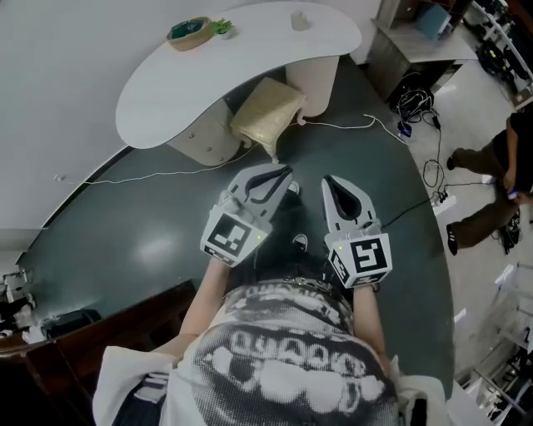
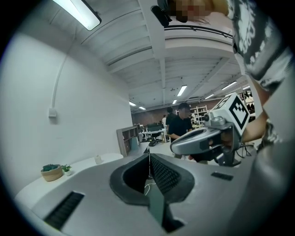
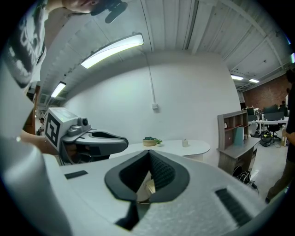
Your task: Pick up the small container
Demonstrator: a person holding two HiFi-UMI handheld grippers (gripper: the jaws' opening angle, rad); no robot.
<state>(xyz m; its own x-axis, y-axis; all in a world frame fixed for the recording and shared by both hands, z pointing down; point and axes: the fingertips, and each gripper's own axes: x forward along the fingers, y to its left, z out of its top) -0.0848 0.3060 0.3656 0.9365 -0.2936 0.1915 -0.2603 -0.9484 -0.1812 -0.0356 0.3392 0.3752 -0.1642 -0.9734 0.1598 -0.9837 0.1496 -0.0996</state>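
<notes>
Head view: small container (image 1: 300, 18) tiny & blurry on white table (image 1: 250, 66)

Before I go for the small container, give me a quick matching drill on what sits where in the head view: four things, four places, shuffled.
Things:
1. small container
2. bowl
3. cushion
4. cable

Places:
A. trailing across the dark floor
B. right end of the white table
C. against the table's base, under its edge
D. left end of the white table

Pairs: 1-B, 2-D, 3-C, 4-A
</notes>
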